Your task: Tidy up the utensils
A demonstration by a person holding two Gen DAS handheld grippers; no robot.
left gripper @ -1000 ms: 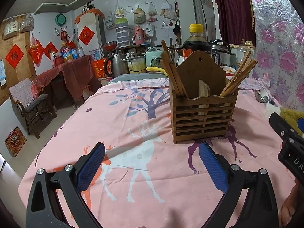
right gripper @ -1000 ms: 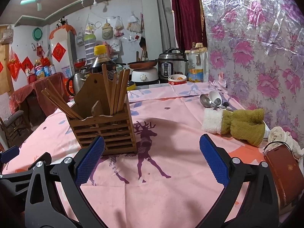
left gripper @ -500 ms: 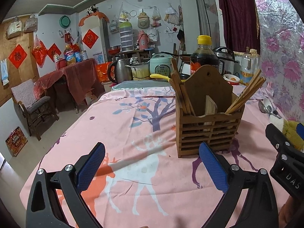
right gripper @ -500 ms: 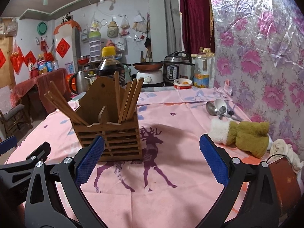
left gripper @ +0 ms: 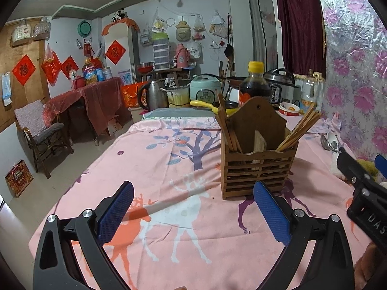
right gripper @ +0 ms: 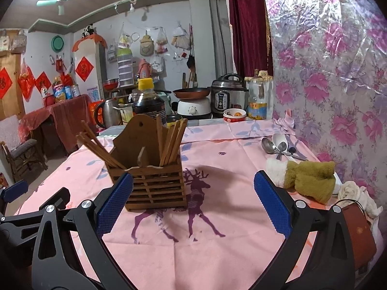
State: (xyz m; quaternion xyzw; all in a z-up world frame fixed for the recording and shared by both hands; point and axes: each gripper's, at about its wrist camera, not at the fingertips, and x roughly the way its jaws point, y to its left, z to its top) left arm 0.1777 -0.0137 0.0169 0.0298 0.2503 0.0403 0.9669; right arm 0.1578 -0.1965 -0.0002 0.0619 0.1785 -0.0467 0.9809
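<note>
On the tablecloth [right gripper: 241, 253], the wooden holder [right gripper: 154, 183] keeps chopsticks [right gripper: 173, 142]; both grippers [left gripper: 193, 215] [right gripper: 193, 205] gape wide, empty.

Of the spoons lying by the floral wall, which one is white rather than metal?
The white spoon, the middle one of the cluster beyond the olive-green folded towel. Its bowl is pale and matte; the silver metal spoon to its left is grey and shiny.
</note>
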